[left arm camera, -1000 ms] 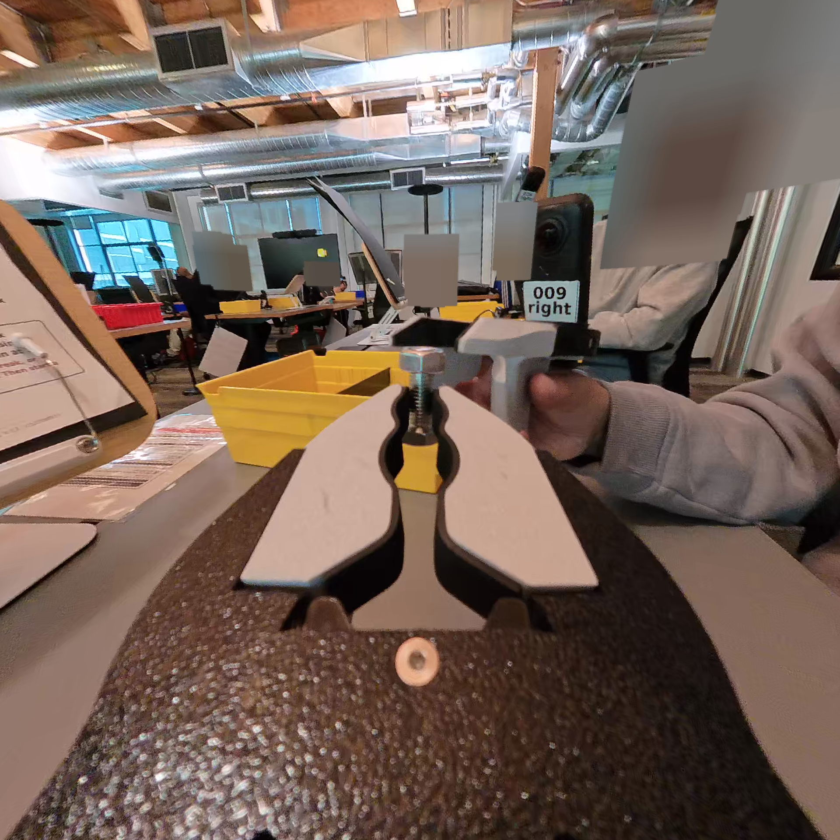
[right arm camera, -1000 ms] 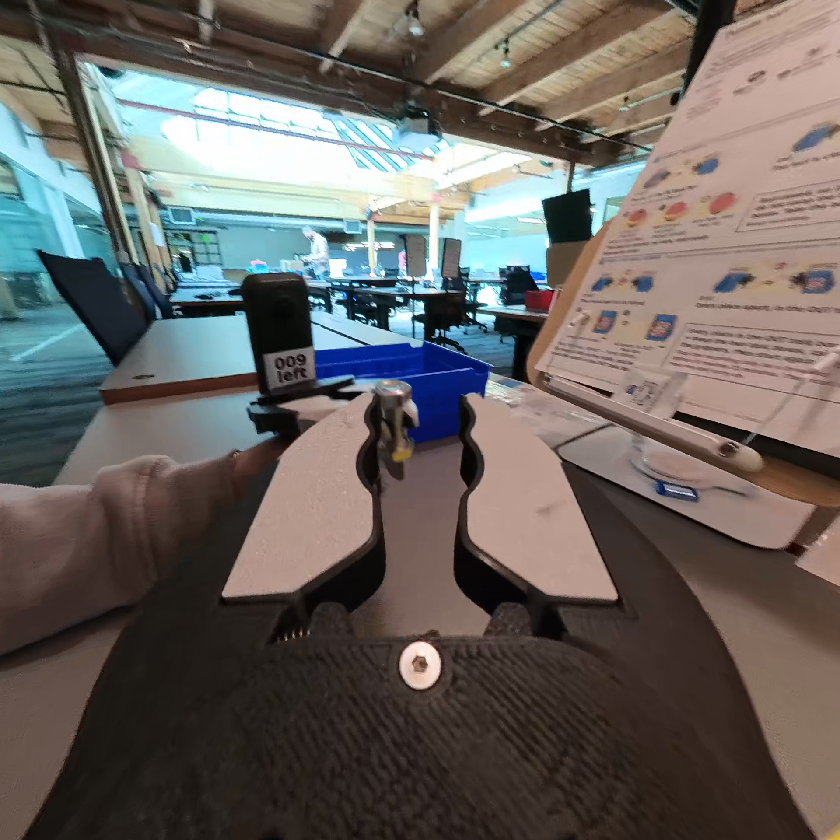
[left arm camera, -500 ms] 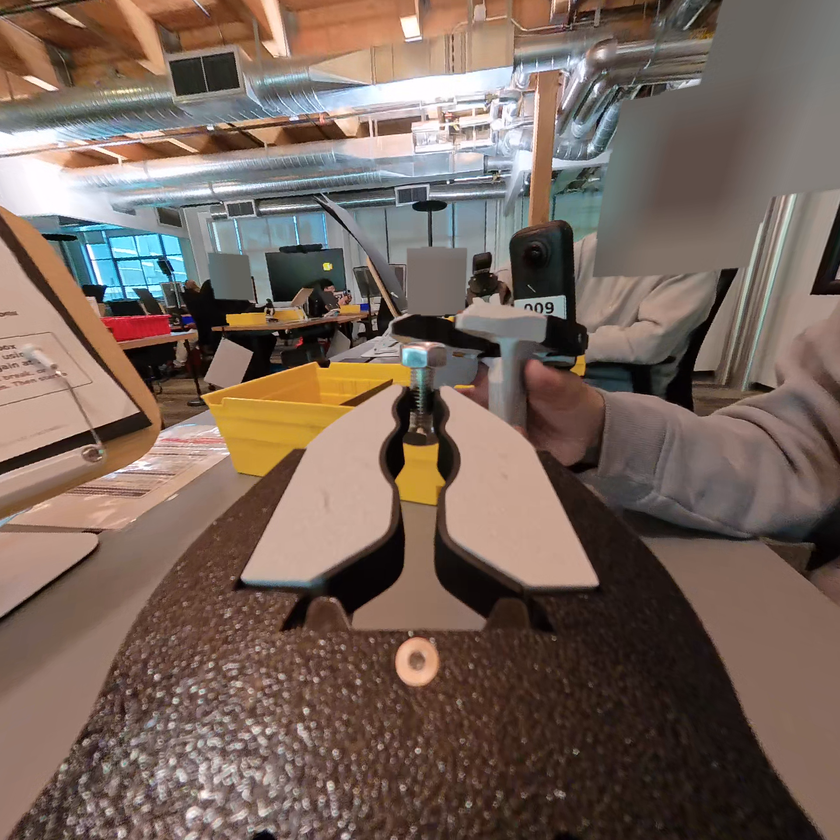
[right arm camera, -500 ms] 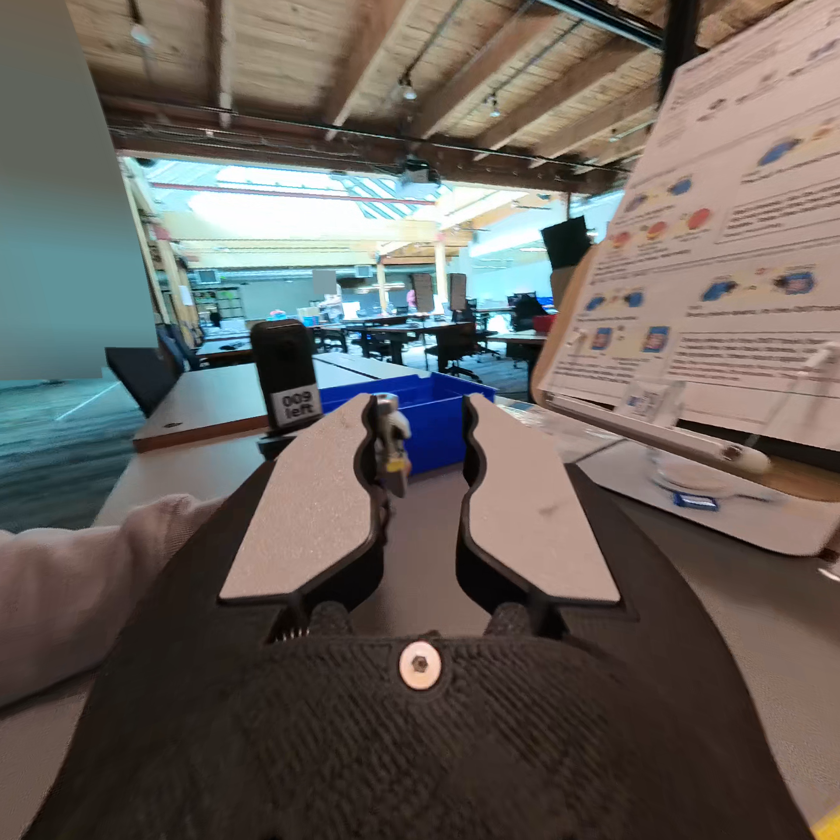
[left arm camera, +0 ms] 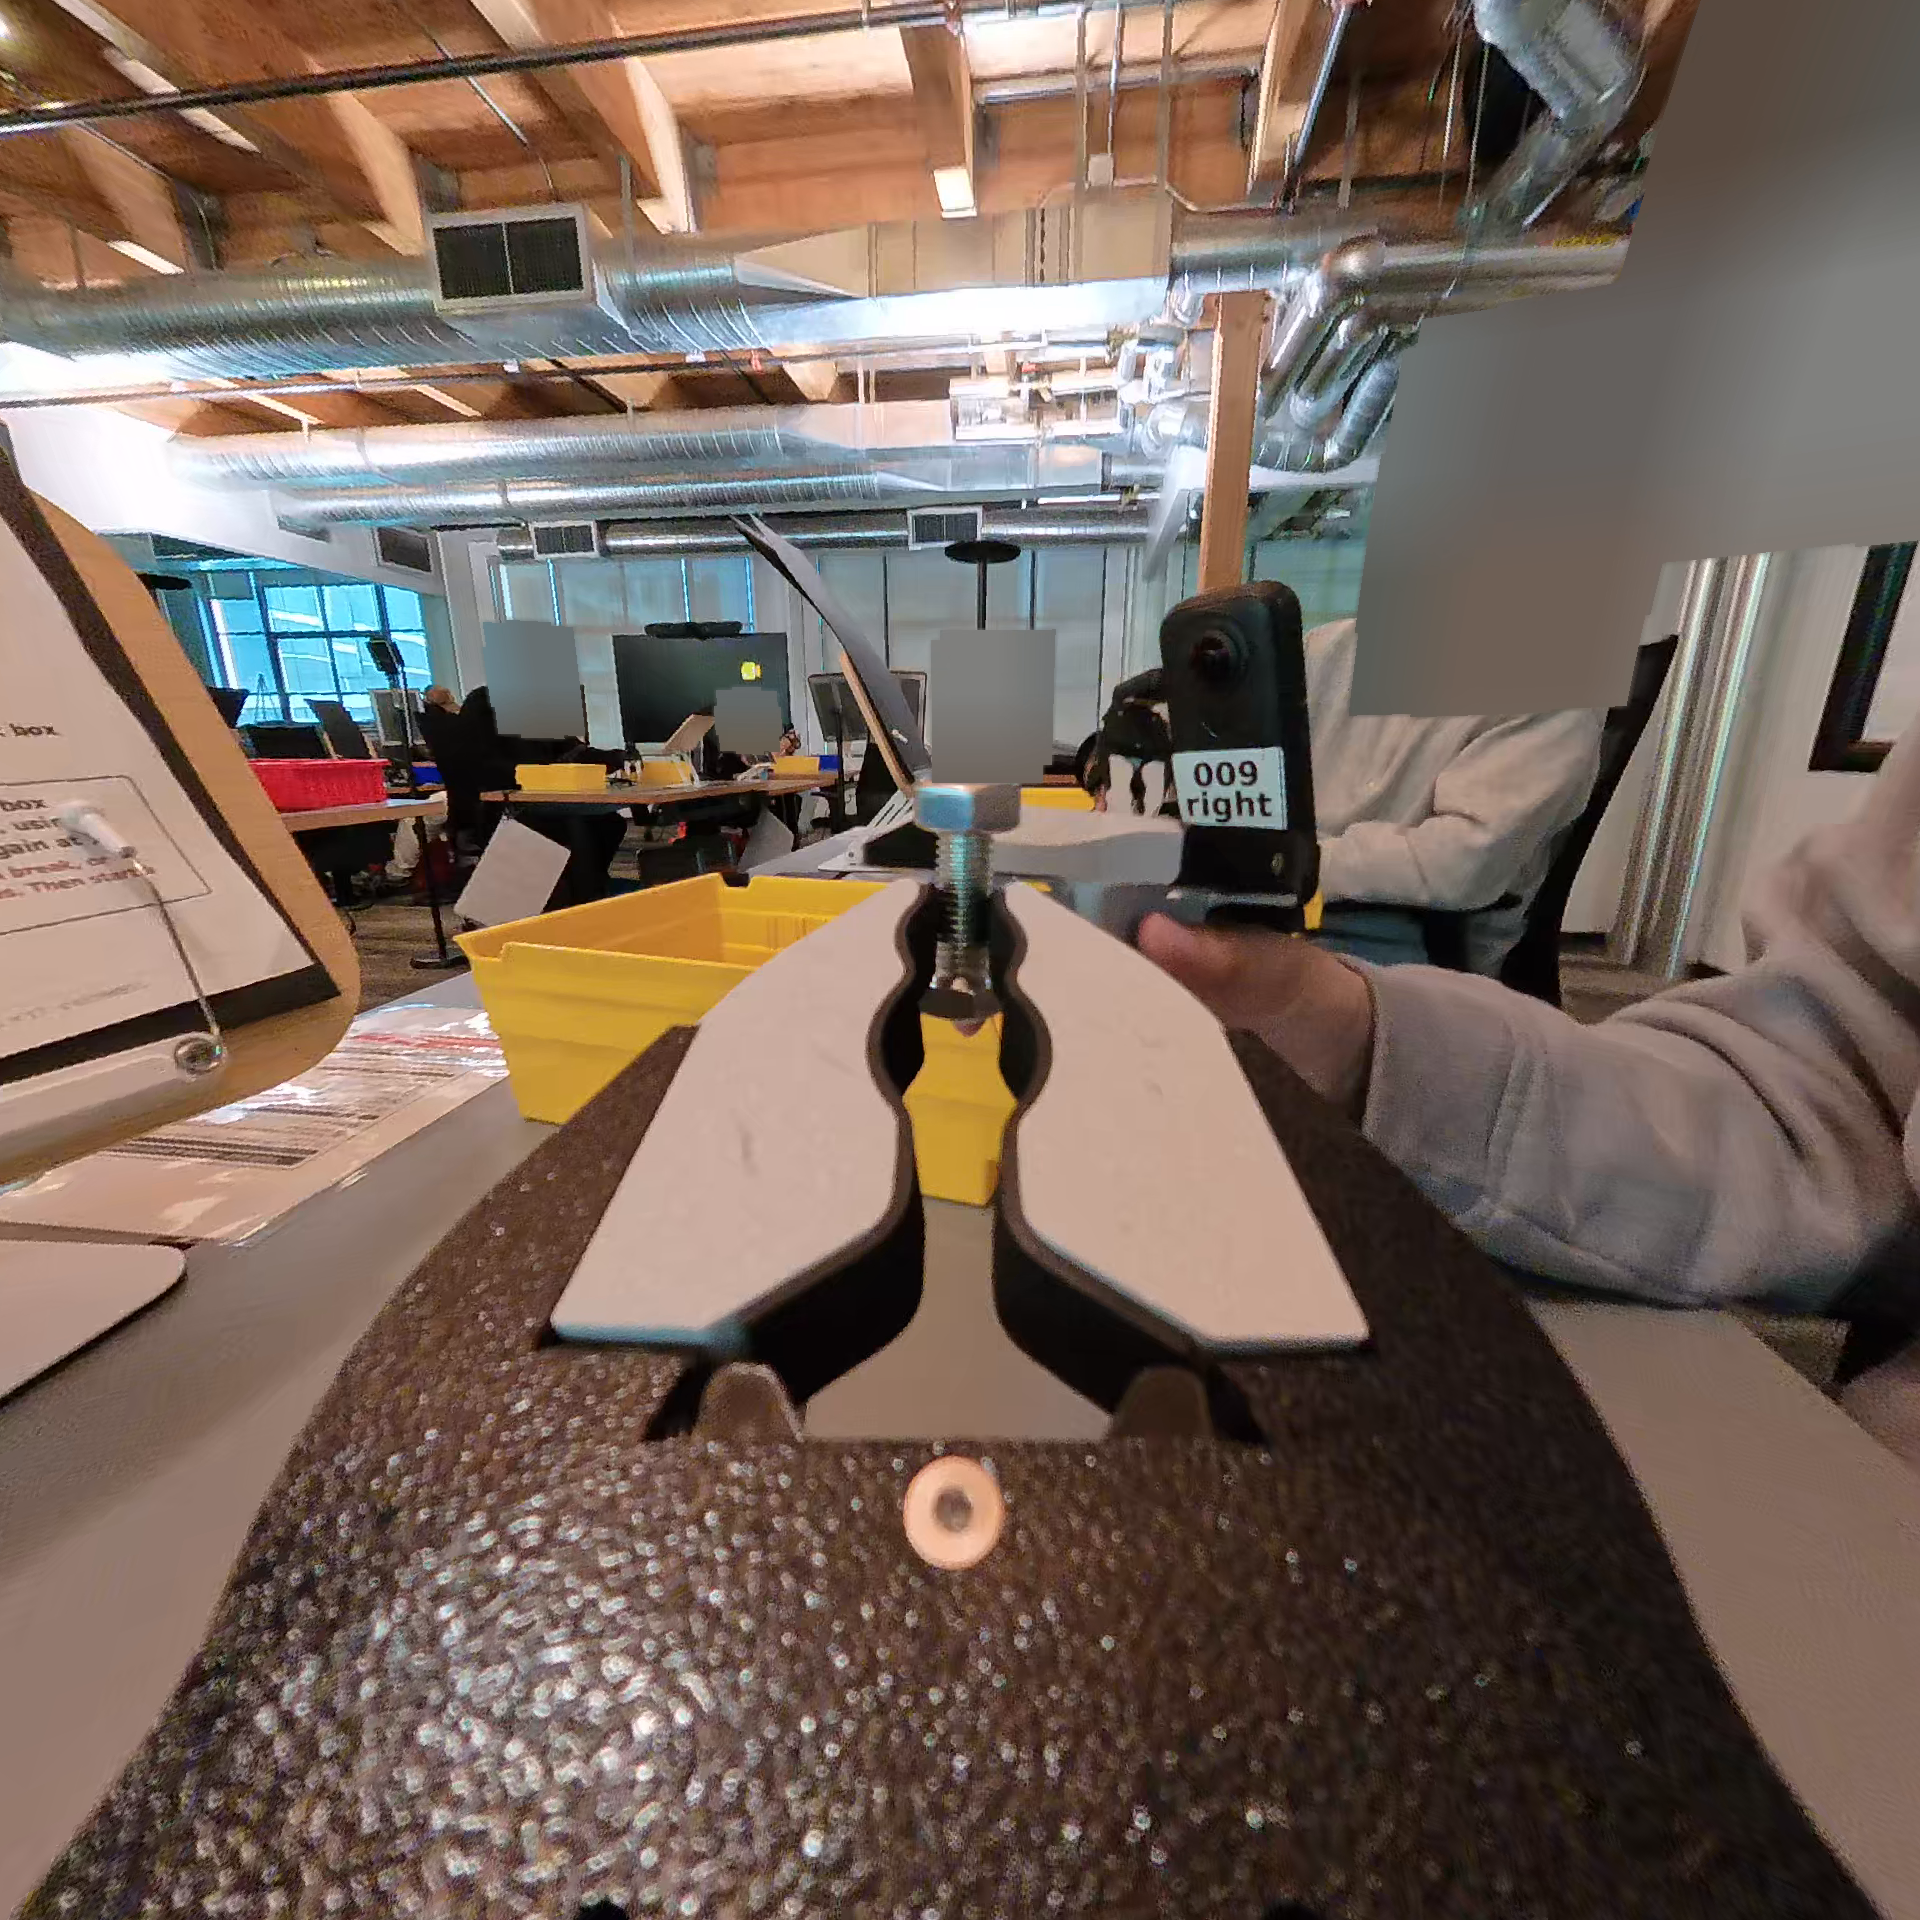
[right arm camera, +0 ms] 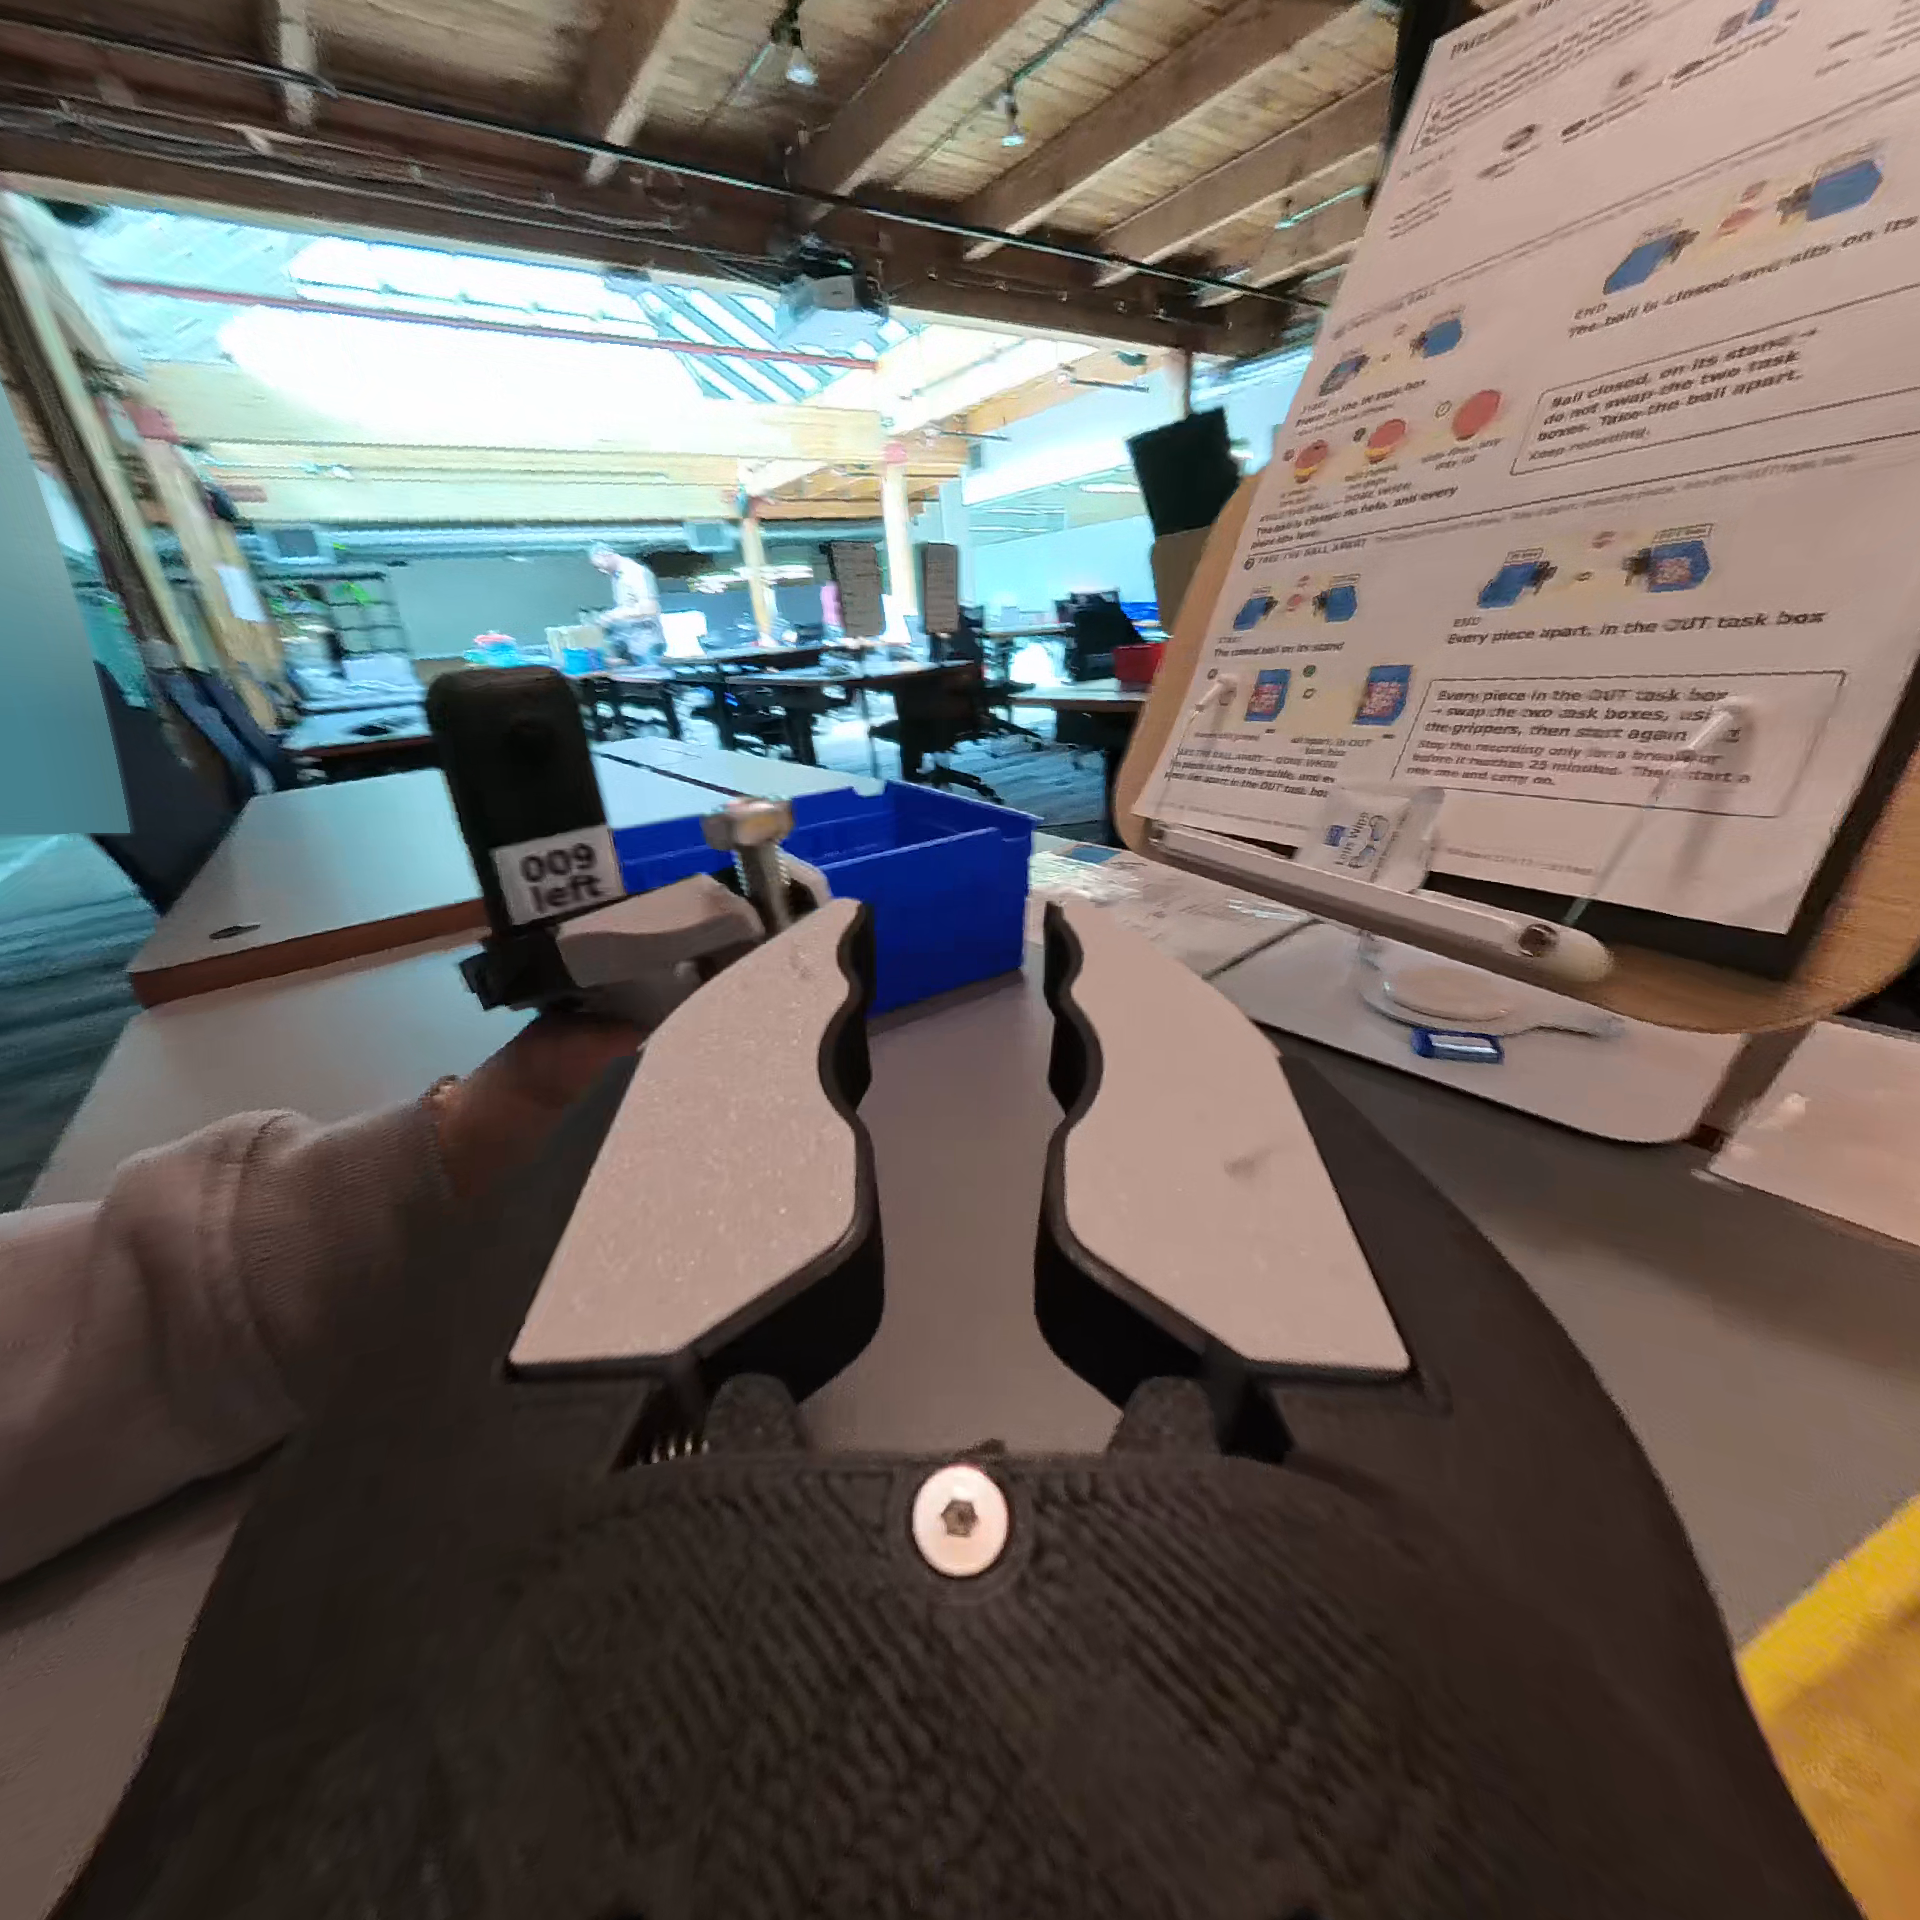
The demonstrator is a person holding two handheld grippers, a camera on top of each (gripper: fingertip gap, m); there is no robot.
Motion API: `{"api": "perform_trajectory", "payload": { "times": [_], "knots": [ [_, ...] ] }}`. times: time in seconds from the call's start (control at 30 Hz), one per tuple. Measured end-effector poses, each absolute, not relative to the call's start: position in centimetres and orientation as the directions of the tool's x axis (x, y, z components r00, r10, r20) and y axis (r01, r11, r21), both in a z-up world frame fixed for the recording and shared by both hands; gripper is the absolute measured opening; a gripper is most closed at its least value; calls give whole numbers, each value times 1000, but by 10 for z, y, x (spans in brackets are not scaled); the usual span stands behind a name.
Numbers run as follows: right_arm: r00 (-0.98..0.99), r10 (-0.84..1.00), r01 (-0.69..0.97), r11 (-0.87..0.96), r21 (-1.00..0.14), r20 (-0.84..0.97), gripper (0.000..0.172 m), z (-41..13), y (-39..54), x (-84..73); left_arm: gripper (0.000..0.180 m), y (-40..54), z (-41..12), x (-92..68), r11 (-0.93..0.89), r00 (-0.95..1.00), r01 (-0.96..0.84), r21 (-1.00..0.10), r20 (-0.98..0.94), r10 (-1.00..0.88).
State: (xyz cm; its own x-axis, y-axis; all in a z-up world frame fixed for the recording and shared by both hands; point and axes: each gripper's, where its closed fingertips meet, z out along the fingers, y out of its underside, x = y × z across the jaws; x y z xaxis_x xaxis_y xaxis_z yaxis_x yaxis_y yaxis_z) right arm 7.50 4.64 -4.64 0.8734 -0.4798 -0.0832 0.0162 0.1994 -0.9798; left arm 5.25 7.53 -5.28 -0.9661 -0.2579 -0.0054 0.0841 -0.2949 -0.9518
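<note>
— Bolt (left arm camera: 964,894) first: my left gripper (left arm camera: 961,940) has its fingers closed against the threaded shank, hex head standing upright above the tips. A small dark nut sits at the shank's lower end, between the fingers. Behind the tips is a yellow bin (left arm camera: 644,987).

— And from my right wrist view I see what yours hides: that bolt (right arm camera: 756,862) from the side, plus a blue bin (right arm camera: 935,883) straight ahead of my tips and an instruction board (right arm camera: 1558,499) to their right.

— Your gripper's state?

— My right gripper (right arm camera: 951,935) stands parted with only air between the pads, just right of the bolt, not touching it. A sleeved hand (left arm camera: 1262,997) holds it level, to the right of your tips.
</note>
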Motion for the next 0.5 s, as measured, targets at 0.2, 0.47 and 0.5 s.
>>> {"api": "perform_trajectory", "payload": {
  "times": [0.2,0.47,0.5],
  "knots": [
    [938,-343,38,240,-970,-48,33,-38,67,48,8,59,-63,48,-226,-971,88,-970,-32,-238],
    [907,-420,57,207,-977,-36,32,-41,60,59,8,61,-60,49,-241,-968,90,-967,-28,-248],
    [878,-475,48,220,-974,-64,17,-42,52,68,8,66,-58,50,-264,-969,89,-960,-22,-247]
  ]
}}
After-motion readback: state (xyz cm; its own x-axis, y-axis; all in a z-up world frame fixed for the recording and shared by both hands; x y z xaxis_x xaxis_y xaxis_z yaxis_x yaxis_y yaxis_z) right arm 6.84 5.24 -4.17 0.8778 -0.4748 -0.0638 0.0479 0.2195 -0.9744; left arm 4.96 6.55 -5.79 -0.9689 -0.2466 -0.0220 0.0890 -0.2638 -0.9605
